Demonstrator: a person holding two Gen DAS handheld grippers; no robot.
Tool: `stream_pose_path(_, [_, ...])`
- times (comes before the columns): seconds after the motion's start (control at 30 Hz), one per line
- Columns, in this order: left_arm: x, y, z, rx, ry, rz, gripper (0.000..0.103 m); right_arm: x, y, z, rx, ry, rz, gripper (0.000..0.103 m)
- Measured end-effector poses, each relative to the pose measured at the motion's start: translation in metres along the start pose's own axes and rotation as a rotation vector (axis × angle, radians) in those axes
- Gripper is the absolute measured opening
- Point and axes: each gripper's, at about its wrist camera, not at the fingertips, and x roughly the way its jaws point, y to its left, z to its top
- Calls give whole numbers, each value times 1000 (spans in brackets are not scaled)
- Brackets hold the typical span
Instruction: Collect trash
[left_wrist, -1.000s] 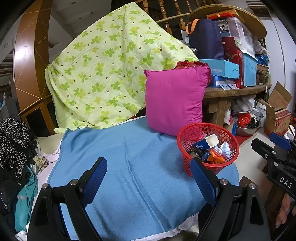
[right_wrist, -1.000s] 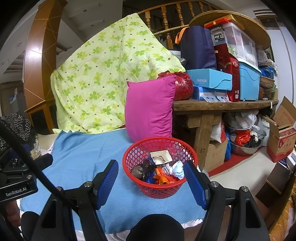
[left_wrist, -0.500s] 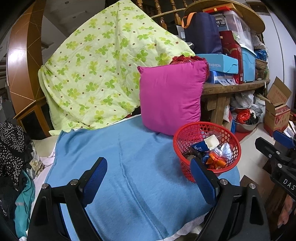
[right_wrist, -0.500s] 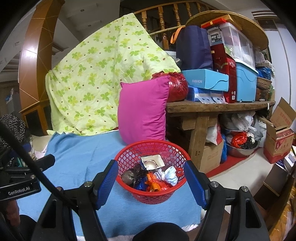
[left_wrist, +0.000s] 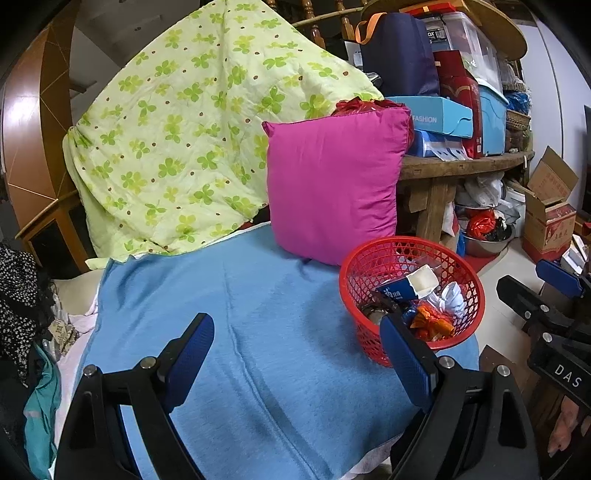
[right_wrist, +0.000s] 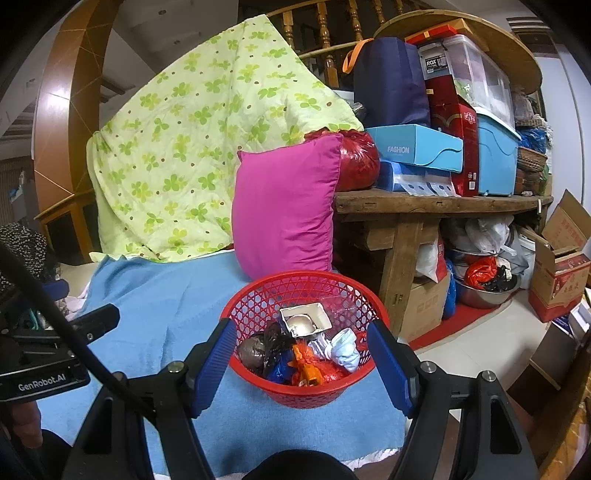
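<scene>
A red mesh basket (left_wrist: 373, 258) (right_wrist: 258, 297) stands on the blue blanket (left_wrist: 221, 314) (right_wrist: 159, 295), near its right edge. Inside lie a white carton (right_wrist: 304, 319), an orange wrapper (right_wrist: 304, 365), a pale crumpled cloth (right_wrist: 343, 352) and dark wrappers. My right gripper (right_wrist: 301, 363) is open, its blue pads on either side of the basket's near rim, apart from it. My left gripper (left_wrist: 295, 350) is open over bare blanket, with the basket just past its right finger (left_wrist: 404, 360). Nothing is held in either.
A magenta pillow (left_wrist: 332, 184) and a green floral quilt (left_wrist: 192, 140) lean behind the basket. A wooden bench (right_wrist: 424, 203) stacked with boxes and bags stands to the right, with a metal bowl (right_wrist: 484, 291) and cardboard boxes (right_wrist: 561, 273) on the floor. Dark clothes (left_wrist: 18, 295) pile at the left.
Both grippers have drifted toward the basket, which now looks larger and lower in the right wrist view. Jaws unchanged, nothing picked up.
</scene>
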Motion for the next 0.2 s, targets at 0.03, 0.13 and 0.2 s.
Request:
stream_pose_path(0.03, [2,1,0,-2,-1,-2,91,2,1,1,-5,1,-3,76])
stream_pose_path(0.13, [8,8,-1,-17,-2,-11,91,8,6,4,-17,3,-8,76])
stream_pose_path(0.2, [14,16,-3,-36,4,-10,91,13,12,6,-26,7,-2,76])
